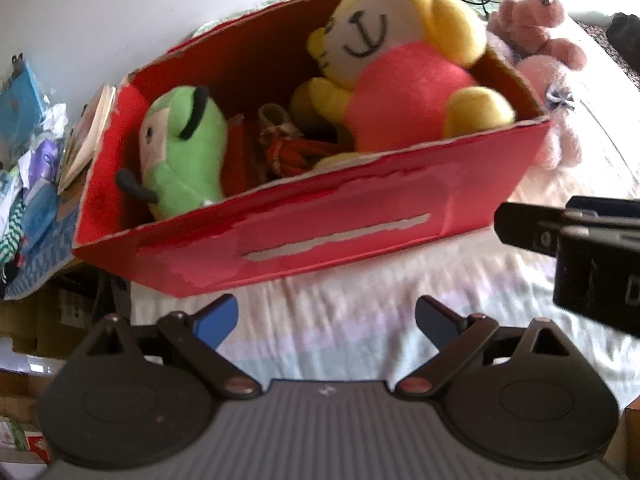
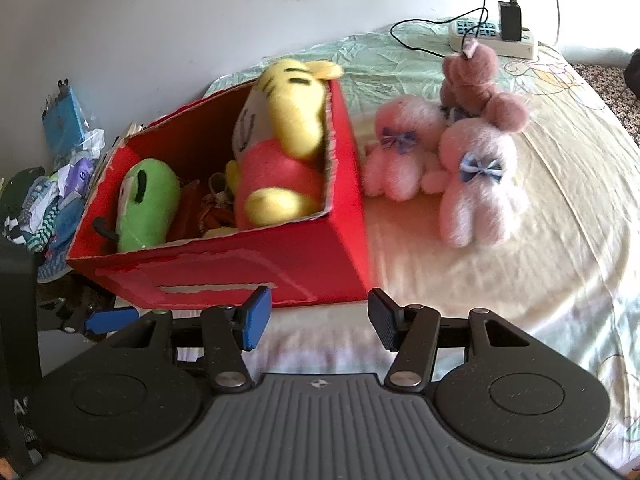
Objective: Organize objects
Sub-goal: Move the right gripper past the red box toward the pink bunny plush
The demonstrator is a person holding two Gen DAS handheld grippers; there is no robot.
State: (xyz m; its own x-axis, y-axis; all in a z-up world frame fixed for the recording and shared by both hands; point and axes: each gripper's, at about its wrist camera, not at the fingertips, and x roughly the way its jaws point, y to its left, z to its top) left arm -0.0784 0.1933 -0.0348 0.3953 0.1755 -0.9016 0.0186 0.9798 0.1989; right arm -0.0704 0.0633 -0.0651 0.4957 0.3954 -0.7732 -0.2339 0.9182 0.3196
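An open-topped red box (image 1: 360, 220) (image 2: 240, 268) sits on the bed. Inside it lie a green plush (image 1: 184, 152) (image 2: 146, 204), a yellow tiger plush in a red shirt (image 1: 400, 80) (image 2: 280, 140) and some small orange-red items. To the right of the box, two pale pink plush bears with blue bows (image 2: 400, 148) (image 2: 476, 188) and a darker pink plush (image 2: 476, 80) sit on the sheet. My left gripper (image 1: 326, 320) is open and holds nothing, just short of the box's front wall. My right gripper (image 2: 319, 318) is open and holds nothing, at the box's front right corner.
A power strip with a plugged-in charger and cables (image 2: 492, 36) lies at the back of the bed. Bags and cloth are piled (image 2: 60, 184) left of the box, and a book (image 1: 86, 136) leans beside it. The bed edge drops off at left; a white wall stands behind.
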